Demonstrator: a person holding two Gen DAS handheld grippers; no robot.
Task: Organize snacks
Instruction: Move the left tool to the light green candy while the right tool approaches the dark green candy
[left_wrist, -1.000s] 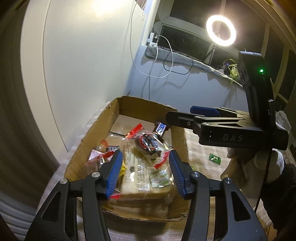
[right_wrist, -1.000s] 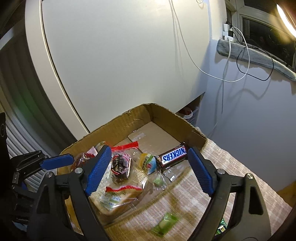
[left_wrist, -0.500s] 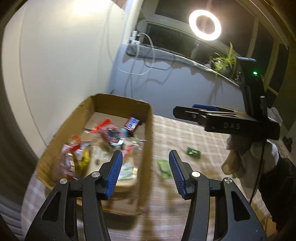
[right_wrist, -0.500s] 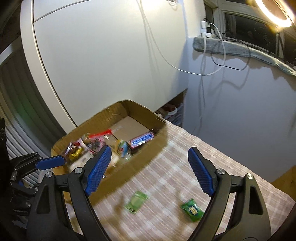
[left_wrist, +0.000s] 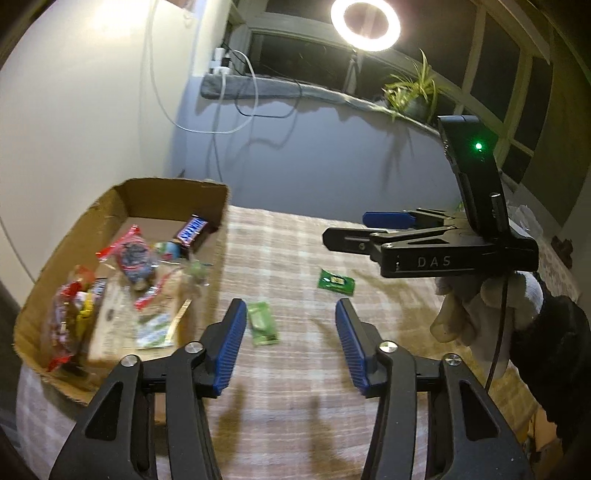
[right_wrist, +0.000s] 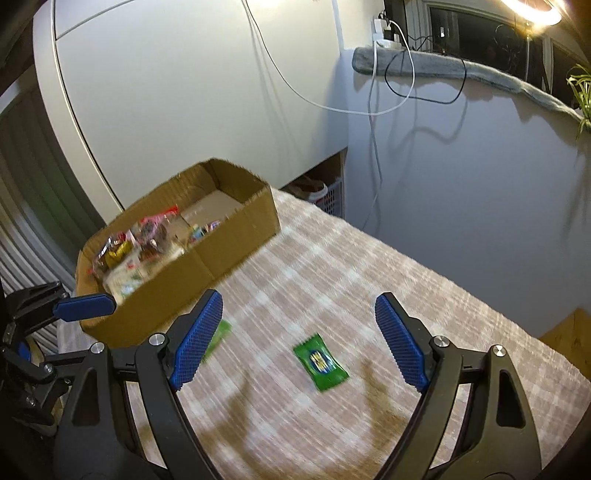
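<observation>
At the far left we see the cardboard box (left_wrist: 173, 192) on the checked tablecloth (left_wrist: 295, 387), its floor crowded with wrapped snacks: a red-and-yellow bag (left_wrist: 70, 314) at the near end, a flat clear packet (left_wrist: 129, 325) beside it, a red-edged pouch (left_wrist: 133, 254) in the middle and a brown chocolate bar (left_wrist: 192, 230) against the far wall. Just right of the box a light green sachet (left_wrist: 263, 323) lies flat on the cloth, apart from the box wall. Our left gripper (left_wrist: 290, 345) hangs above the cloth with its jaws closing and nothing between the blue pads (left_wrist: 229, 347); the light green sachet shows just beyond its left pad. Further right a dark green candy packet (left_wrist: 336, 282) lies on the cloth, well apart from the box. Our right gripper (right_wrist: 299, 341) stands with its jaws wide and empty, and from its own camera the dark green packet (right_wrist: 320, 362) sits in the gap between them, untouched. At the far right a gloved hand (left_wrist: 476, 310) holds that gripper's handle
</observation>
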